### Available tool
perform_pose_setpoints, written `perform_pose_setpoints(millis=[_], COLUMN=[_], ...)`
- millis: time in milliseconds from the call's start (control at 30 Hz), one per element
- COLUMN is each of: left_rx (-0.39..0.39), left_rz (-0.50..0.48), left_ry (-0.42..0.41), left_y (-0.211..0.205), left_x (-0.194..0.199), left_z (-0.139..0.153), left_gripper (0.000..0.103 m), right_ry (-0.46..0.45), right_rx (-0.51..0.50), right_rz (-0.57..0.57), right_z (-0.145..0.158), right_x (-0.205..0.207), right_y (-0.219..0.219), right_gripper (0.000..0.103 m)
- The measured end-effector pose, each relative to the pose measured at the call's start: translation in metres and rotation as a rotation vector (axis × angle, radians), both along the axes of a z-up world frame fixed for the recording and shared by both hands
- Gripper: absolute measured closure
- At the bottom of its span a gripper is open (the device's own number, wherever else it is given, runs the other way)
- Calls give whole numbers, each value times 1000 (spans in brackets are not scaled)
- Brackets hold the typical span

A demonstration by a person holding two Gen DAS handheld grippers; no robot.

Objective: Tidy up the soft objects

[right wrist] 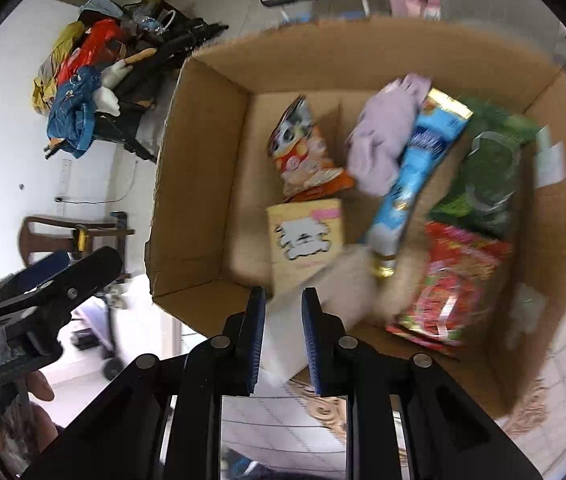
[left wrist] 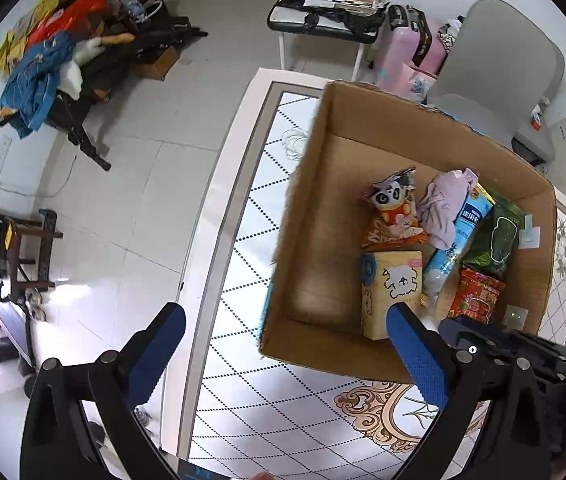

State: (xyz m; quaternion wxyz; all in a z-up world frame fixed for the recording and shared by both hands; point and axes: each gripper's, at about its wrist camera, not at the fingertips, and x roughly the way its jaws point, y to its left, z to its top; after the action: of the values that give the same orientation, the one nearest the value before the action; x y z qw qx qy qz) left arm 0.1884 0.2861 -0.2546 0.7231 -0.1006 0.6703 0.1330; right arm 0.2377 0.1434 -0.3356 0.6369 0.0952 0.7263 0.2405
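Observation:
An open cardboard box point(left wrist: 315, 208) stands on the patterned table point(left wrist: 243, 280). Inside lie a panda snack bag point(left wrist: 393, 210), a lilac cloth point(left wrist: 445, 204), a blue packet point(left wrist: 453, 246), a green packet point(left wrist: 493, 236), a red packet point(left wrist: 477, 296) and a yellow tissue pack point(left wrist: 391, 292). My left gripper point(left wrist: 283, 348) is open and empty above the box's near left corner. My right gripper point(right wrist: 283, 340) is shut on a pale soft object point(right wrist: 323, 300), blurred, held over the box's point(right wrist: 203, 160) near edge. The same items show there: lilac cloth point(right wrist: 383, 140), tissue pack point(right wrist: 307, 240).
A pile of clothes and bags point(left wrist: 55, 56) lies on the floor at far left. A wooden chair point(left wrist: 15, 248) stands left of the table. A grey chair point(left wrist: 495, 68), a pink suitcase point(left wrist: 407, 52) and a loaded bench point(left wrist: 323, 12) stand behind the table.

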Motion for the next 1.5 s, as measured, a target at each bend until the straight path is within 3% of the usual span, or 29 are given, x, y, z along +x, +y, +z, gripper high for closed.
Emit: perform_pose_setpoints(millis=[100, 300, 500, 767, 867, 933, 967, 1133, 1500], left_rx=[-7, -16, -32, -47, -34, -36, -34, -16, -21], left_rz=[2, -30, -95, -184, -210, -219, -219, -212, -203], left_ry=[-3, 1, -9, -97, -132, -162, -173, -240, -360], left_y=[4, -5, -38, -80, -90, -95, -97, -103, -113], left_x=[-2, -3, -10, -32, -39, -47, -50, -70, -125], left_z=[-1, -4, 0, 41, 60, 75, 81, 119, 198], left_gripper=[0, 0, 0, 0, 0, 0, 0, 0, 0], right_ry=[11, -51, -186, -276, -309, -338, -355, -435, -577], right_rx=[-7, -150, -316, -372, -380, -379, -376, -406, -388], right_rz=[-25, -11, -29, -102, -129, -153, -159, -179, -204], right_z=[-9, -6, 21, 74, 102, 122, 132, 178, 280], right_x=[0, -3, -20, -48, -60, -67, -71, -90, -152], right_y=[-3, -17, -37, -90, -106, -114, -116, -126, -141], right_gripper=[81, 81, 76, 71, 54, 23, 17, 10, 9])
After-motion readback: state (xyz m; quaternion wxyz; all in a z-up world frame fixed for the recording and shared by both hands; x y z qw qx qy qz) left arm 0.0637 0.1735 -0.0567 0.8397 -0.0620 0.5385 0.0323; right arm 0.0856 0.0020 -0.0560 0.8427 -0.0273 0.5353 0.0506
